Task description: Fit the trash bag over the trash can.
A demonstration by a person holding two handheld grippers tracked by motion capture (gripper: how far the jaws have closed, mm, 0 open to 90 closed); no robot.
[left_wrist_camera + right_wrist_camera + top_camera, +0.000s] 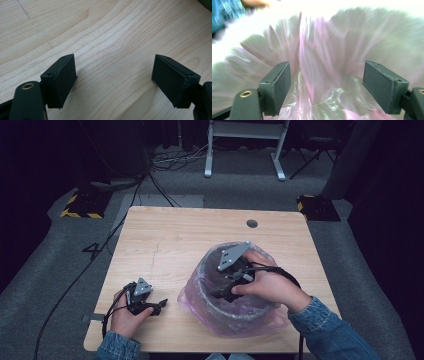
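Note:
A round bin lined with a thin pink plastic bag [240, 317] stands on the right half of the wooden table [175, 240]. My right gripper [223, 295] reaches down into the bin from its right side, jaws pointing to the left. In the right gripper view it [327, 85] is open, with the crumpled pink bag [324, 45] lining the wall ahead and nothing between the pads. My left gripper [159, 306] lies low on the table at the front left, well apart from the bin. It [113, 80] is open over bare wood [112, 37].
A small round cable hole [252, 223] sits near the table's far edge. On the grey floor beyond lie cables [175, 160], a white desk frame [245, 145] and two yellow-and-black striped bases [80, 205] beside the far corners.

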